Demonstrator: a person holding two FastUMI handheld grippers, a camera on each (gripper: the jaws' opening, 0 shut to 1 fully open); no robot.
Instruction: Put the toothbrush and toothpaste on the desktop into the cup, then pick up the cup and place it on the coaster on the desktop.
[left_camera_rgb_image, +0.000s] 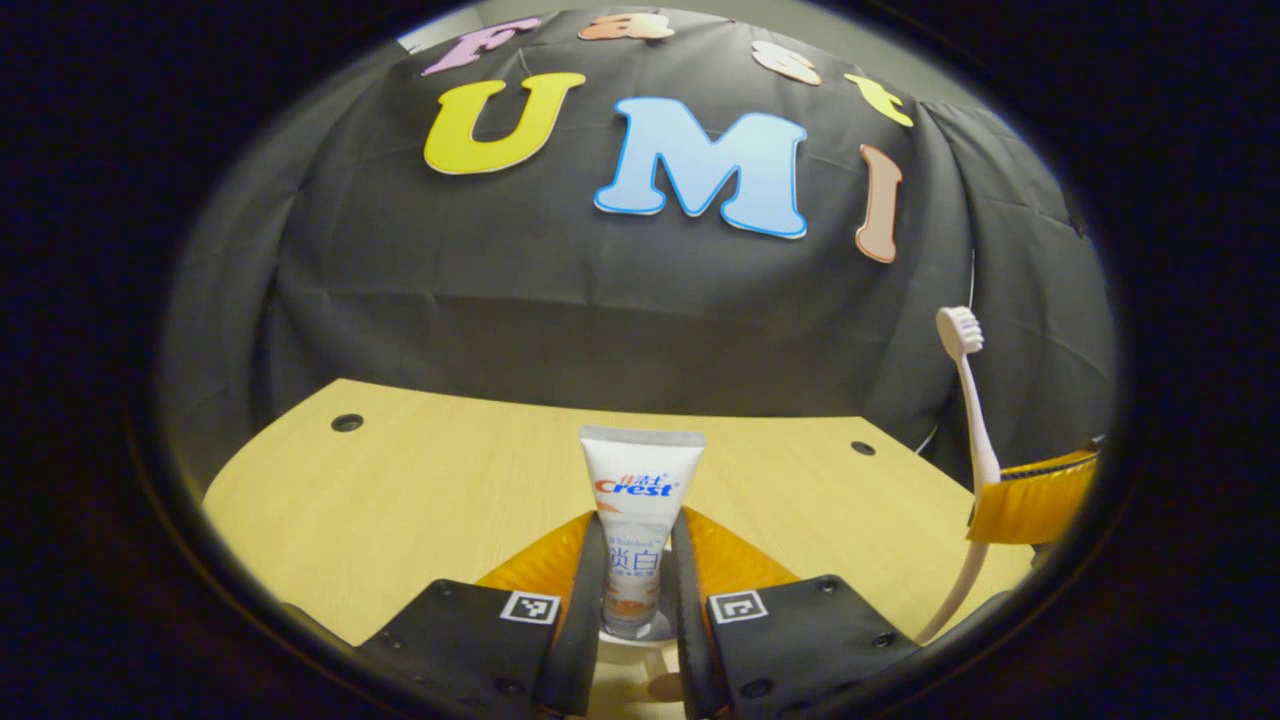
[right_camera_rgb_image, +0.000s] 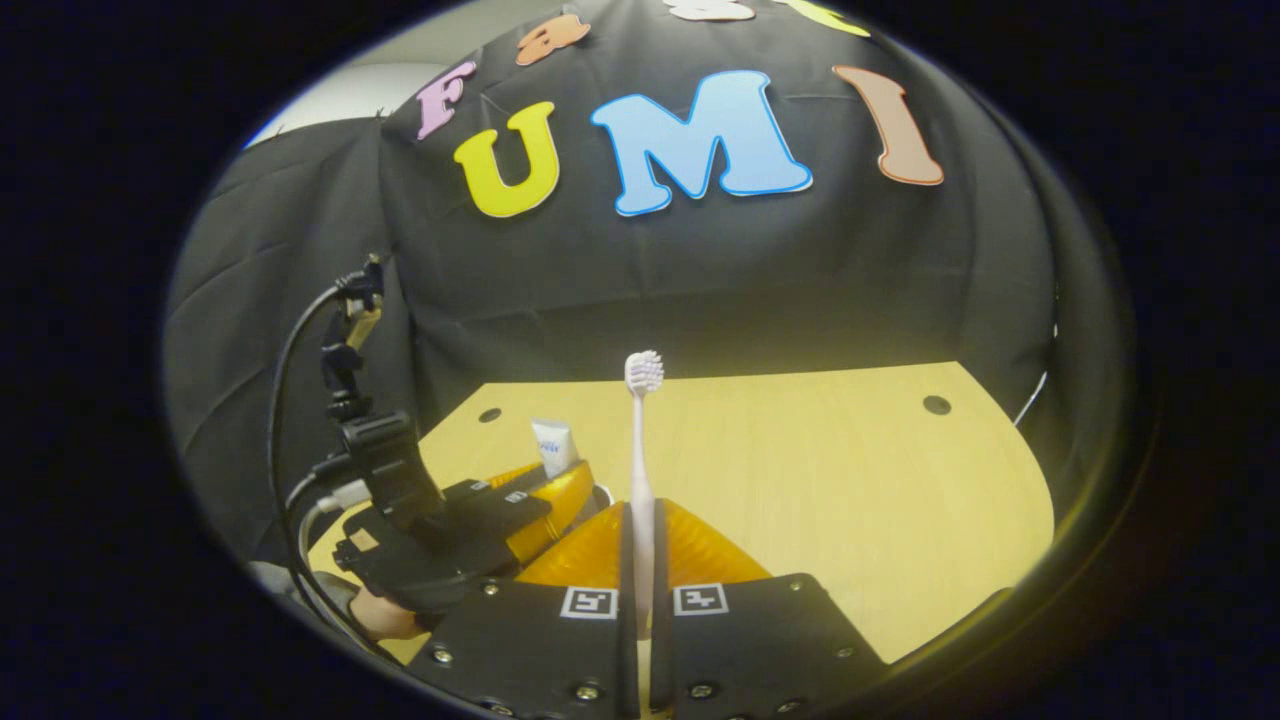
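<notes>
My left gripper (left_camera_rgb_image: 637, 525) is shut on the white toothpaste tube (left_camera_rgb_image: 640, 500), which stands upright with its cap down, above the wooden table (left_camera_rgb_image: 400, 500). A white rim (left_camera_rgb_image: 640, 650), apparently the cup, shows just under the cap. At the right edge the toothbrush (left_camera_rgb_image: 975, 400) stands bristles up in the right gripper (left_camera_rgb_image: 1030, 495). In the right gripper view, my right gripper (right_camera_rgb_image: 640, 510) is shut on the pale toothbrush (right_camera_rgb_image: 642, 440), head at the top. To its left a hand holds the left gripper (right_camera_rgb_image: 550, 480) with the toothpaste tube (right_camera_rgb_image: 553, 445).
The table (right_camera_rgb_image: 850, 500) has small round holes near its far corners (left_camera_rgb_image: 347, 422) (right_camera_rgb_image: 937, 404). Black cloth hangs behind the table's far edge. Cables (right_camera_rgb_image: 290, 400) run up from the left gripper's body.
</notes>
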